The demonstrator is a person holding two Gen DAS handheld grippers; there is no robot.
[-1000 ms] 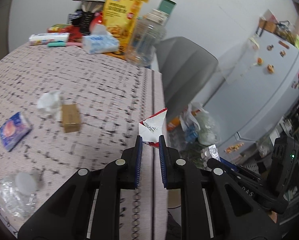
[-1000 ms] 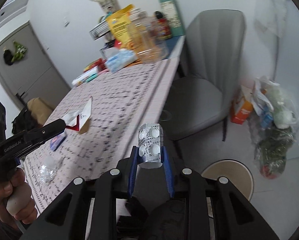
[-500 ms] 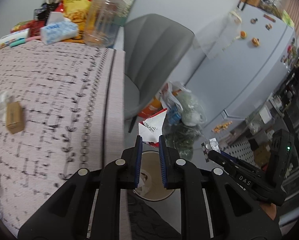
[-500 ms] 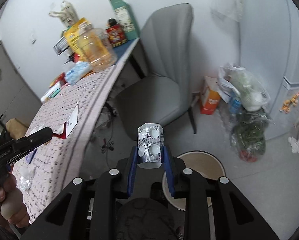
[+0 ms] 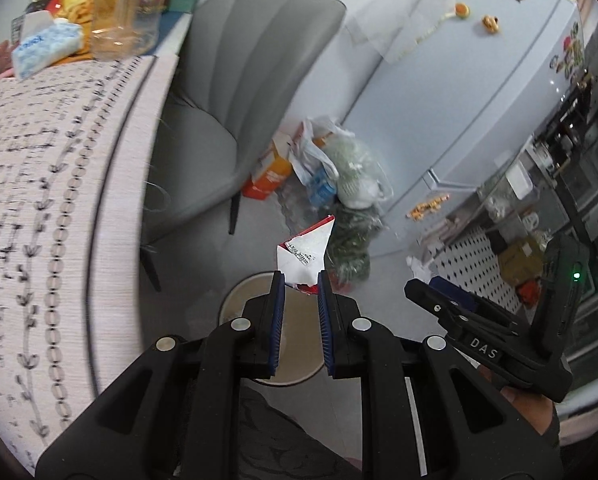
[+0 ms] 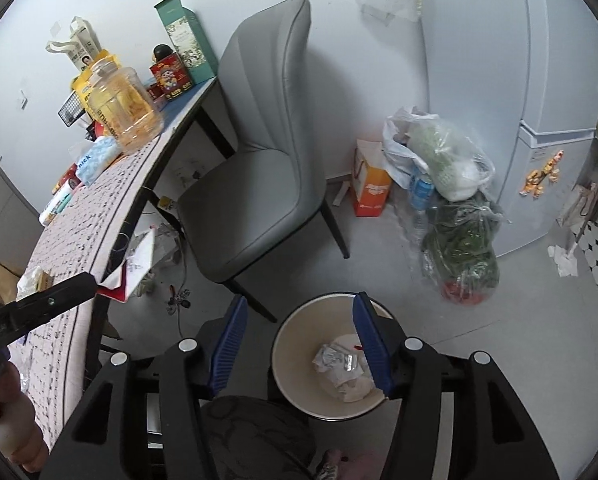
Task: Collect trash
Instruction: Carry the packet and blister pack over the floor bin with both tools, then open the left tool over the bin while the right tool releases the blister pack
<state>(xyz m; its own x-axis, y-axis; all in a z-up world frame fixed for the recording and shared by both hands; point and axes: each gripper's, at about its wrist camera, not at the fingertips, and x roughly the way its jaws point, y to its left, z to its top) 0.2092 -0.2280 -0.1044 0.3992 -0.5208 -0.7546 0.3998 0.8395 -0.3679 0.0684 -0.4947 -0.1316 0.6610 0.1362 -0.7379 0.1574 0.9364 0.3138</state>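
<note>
My left gripper [image 5: 301, 278] is shut on a torn red-and-white wrapper [image 5: 305, 254] and holds it above the round beige trash bin [image 5: 243, 292] on the floor. The wrapper also shows in the right wrist view [image 6: 133, 266], off the table's edge. My right gripper [image 6: 299, 304] is open and empty, right above the bin [image 6: 291, 360]. A silver blister pack [image 6: 337, 360] lies in the bin on crumpled white paper. The right gripper also shows in the left wrist view [image 5: 431, 286].
A grey chair [image 6: 267, 152] stands beside the bin. The table [image 5: 31, 184] with a patterned cloth is on the left, with a plastic jar [image 6: 123, 114] and boxes at its far end. Plastic bags [image 6: 451, 184] and an orange carton [image 6: 369, 188] sit by the fridge [image 6: 539, 100].
My right gripper opened and the blister pack dropped into the bin. Both grippers moved away from the table and over the bin, the left still holding the wrapper.
</note>
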